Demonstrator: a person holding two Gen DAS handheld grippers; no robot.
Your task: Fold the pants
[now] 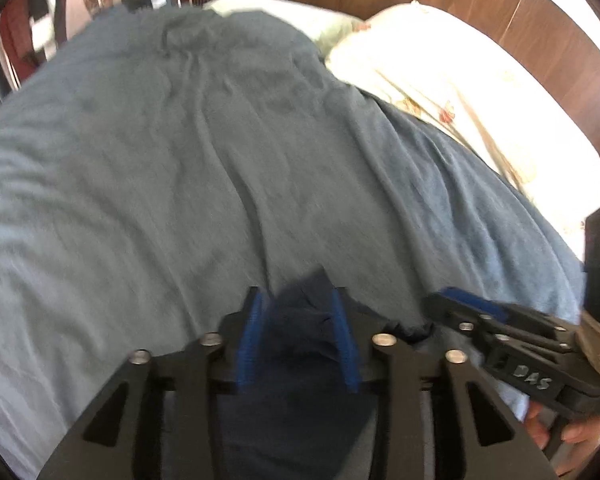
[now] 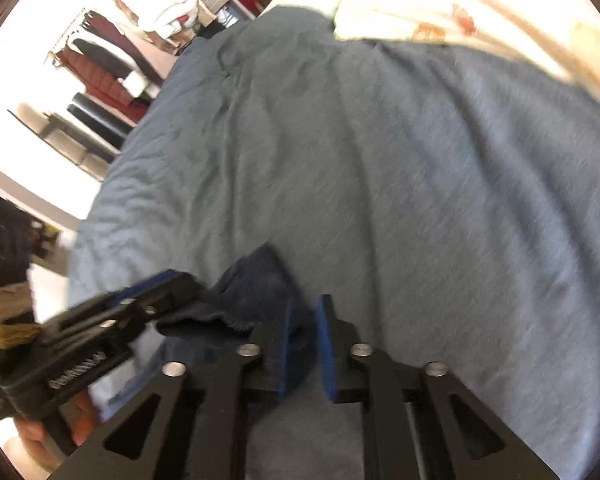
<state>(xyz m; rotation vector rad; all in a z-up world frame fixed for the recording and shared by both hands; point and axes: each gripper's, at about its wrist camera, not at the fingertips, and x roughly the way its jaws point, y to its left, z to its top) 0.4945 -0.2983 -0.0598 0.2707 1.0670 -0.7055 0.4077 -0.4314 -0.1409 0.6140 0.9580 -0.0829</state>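
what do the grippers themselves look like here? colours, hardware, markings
Both the left gripper and right gripper are matte black linkage frames with triangular cutouts, silver pivot bolts and ribbed blue finger pads. Each body carries pale lettering, too blurred to read. Bare hand at the handle.

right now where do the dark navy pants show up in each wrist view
Left wrist: the navy pants sit bottom centre, bunched between the left gripper pads, trailing right toward the right gripper.
Right wrist: the pants lie lower left of centre, stretched between both grippers.
Shared landmark: the floral cream pillow, upper right in both views, on the grey-blue bedspread.
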